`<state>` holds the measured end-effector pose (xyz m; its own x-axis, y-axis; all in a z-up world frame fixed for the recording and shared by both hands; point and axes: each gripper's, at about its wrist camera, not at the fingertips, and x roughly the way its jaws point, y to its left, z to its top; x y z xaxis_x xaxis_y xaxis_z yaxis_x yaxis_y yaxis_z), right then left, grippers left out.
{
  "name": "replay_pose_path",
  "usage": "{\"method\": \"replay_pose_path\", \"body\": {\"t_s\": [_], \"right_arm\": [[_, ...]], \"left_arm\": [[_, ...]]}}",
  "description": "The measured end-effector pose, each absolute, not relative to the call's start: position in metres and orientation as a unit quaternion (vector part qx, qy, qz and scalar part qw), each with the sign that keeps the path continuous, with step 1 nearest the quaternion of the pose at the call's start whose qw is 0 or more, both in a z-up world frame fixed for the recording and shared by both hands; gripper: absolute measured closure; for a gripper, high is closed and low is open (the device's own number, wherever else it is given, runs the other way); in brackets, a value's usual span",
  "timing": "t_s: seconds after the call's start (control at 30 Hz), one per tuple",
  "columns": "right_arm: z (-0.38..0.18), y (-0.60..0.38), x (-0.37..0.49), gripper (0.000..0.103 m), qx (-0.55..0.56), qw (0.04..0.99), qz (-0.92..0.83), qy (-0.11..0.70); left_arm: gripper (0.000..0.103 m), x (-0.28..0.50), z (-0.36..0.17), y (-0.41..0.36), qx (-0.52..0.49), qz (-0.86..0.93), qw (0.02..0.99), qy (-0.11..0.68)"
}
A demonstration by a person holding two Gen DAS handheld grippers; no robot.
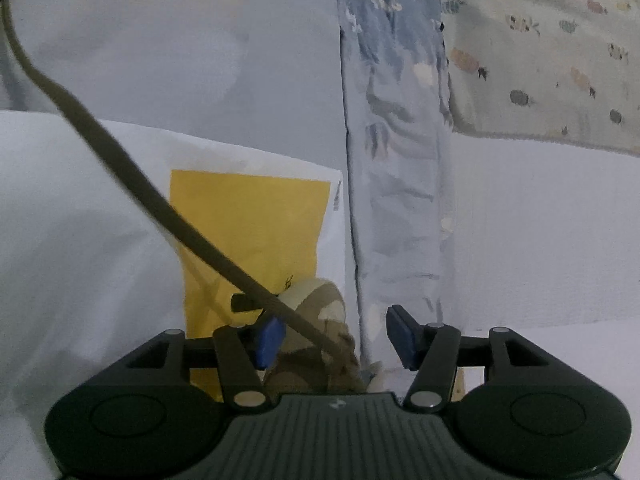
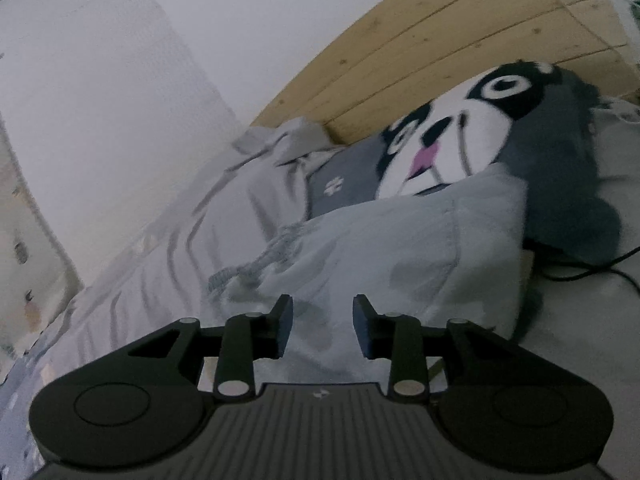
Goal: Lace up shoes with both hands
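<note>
shoe [image 1: 320,344] half hidden behind left tool [image 1: 336,338]

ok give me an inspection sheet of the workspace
surface: white bedding
job's things: tan shoe low between the left fingers; lace runs up to the upper left
clutter: yellow sheet; dog plush on pillow
grippers: left gripper open; right gripper open, empty
cables: black cable by the plush
surroundings: patterned curtain, wooden headboard
</note>
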<state>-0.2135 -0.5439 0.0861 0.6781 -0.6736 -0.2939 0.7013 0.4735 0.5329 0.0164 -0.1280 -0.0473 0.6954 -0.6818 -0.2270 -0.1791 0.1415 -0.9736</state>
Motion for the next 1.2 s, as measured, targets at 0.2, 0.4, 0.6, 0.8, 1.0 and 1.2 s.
{"method": "replay_pose_path", "body": {"t_s": [0.2,0.4,0.6,0.8,1.0,1.2], "right_arm": [[0.09,-0.495,-0.191,0.054,0.235,0.923,-0.3,0.049],[0.089,-0.406,-0.165,0.051,0.052,0.985,-0.14,0.092],[0.089,-0.317,-0.139,0.051,-0.134,0.982,0.029,0.129],[0.078,-0.269,-0.123,0.052,-0.205,0.967,0.064,0.138],[0.076,-0.25,-0.11,0.065,-0.216,0.967,0.048,0.128],[0.071,-0.224,-0.105,0.1,-0.246,0.961,0.052,0.111]], "left_arm": [[0.08,0.024,-0.037,-0.127,-0.617,-0.193,0.694,0.316],[0.097,0.028,-0.01,-0.118,-0.563,-0.207,0.748,0.284],[0.101,0.026,0.03,-0.12,-0.47,-0.265,0.806,0.244],[0.101,0.015,0.058,-0.121,-0.396,-0.33,0.83,0.213],[0.101,0.006,0.064,-0.109,-0.381,-0.362,0.825,0.21],[0.101,0.008,0.063,-0.089,-0.399,-0.358,0.817,0.211]]}}
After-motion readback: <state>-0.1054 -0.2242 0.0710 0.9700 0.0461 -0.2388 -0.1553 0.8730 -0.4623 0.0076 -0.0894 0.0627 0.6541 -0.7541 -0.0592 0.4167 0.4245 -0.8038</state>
